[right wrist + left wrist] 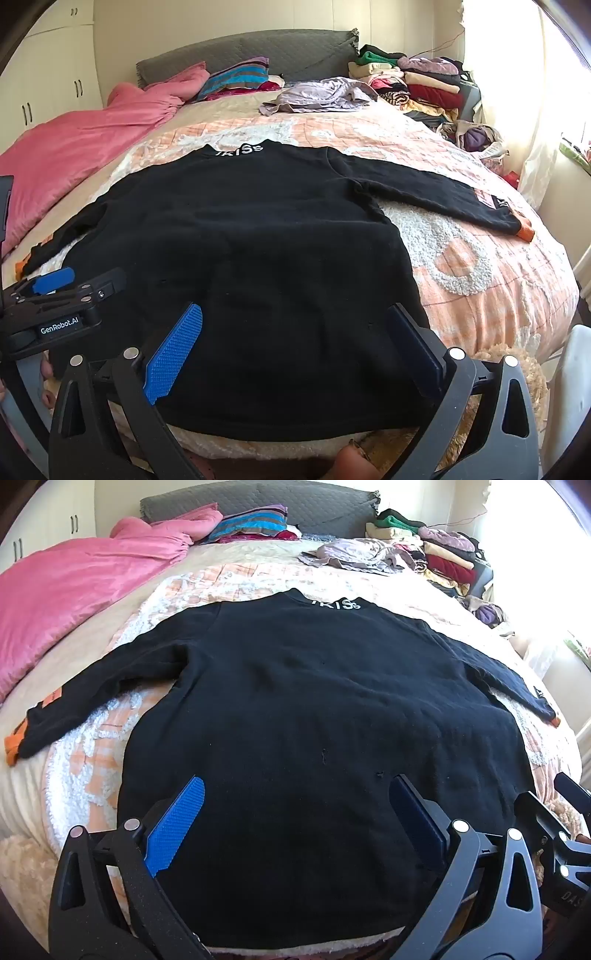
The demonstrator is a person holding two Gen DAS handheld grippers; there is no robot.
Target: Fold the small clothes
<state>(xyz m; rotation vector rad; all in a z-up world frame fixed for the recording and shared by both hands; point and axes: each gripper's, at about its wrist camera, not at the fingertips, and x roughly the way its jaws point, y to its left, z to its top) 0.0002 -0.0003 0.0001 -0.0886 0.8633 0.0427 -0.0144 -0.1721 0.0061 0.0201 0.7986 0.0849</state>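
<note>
1. Fingers [177, 830] of the left gripper [295, 812] and right gripper [295, 332] are spread wide, grasping nothing, above the hem.
2. Black sweater [314, 709] lies flat on the bed [480, 266], sleeves out.
3. Pink quilt [81, 587] lies beside; folded clothes [424, 85] are piled far right.

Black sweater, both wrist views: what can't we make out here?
- Black sweater hem: both views, partly behind open left gripper and right gripper.
- Left cuff: right wrist view, mostly hidden by the sweater's body.
- Collar lettering: first letter unreadable in both.
- Front side: face down.
</note>
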